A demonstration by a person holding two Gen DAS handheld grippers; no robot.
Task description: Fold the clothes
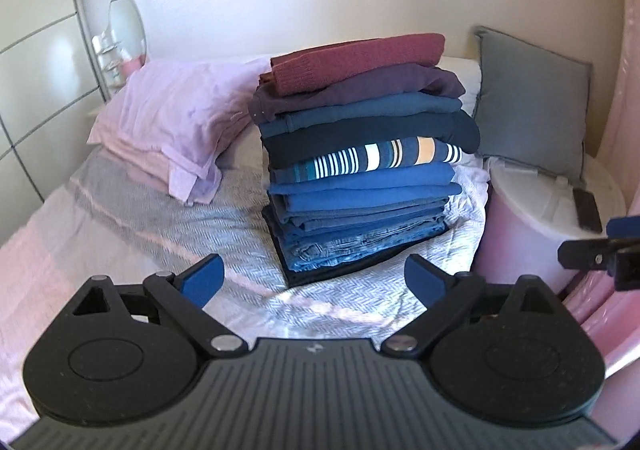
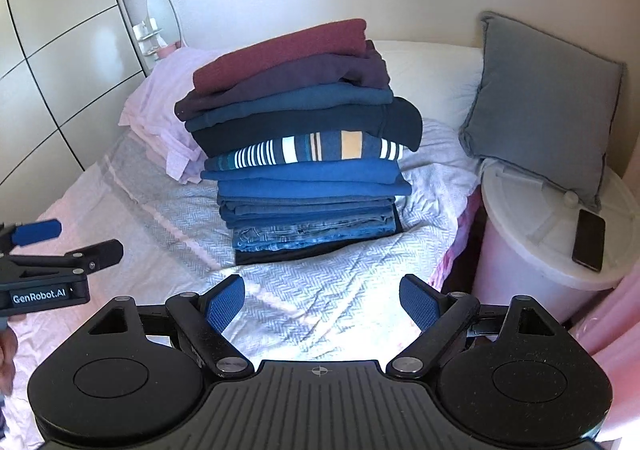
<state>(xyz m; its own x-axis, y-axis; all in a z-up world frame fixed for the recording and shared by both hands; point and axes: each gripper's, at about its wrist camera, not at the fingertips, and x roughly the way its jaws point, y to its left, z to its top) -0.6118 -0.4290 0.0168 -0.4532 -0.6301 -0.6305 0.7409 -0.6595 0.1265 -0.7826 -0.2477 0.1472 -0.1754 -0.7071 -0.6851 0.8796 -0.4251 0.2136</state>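
Standing beyond both empty, wide-spread claws, the folded clothes stack.

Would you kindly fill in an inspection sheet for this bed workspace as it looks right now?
Surface: bed with a pale herringbone cover.
Job's things: stack of folded clothes, maroon sweater on top, jeans at the bottom.
Clutter: lilac pillow, grey cushion, phone on a white bin lid.
Grippers: left gripper and right gripper both open, holding nothing.
Cables: nothing seen.
Surroundings: white wardrobe, oval mirror, pink curtain.
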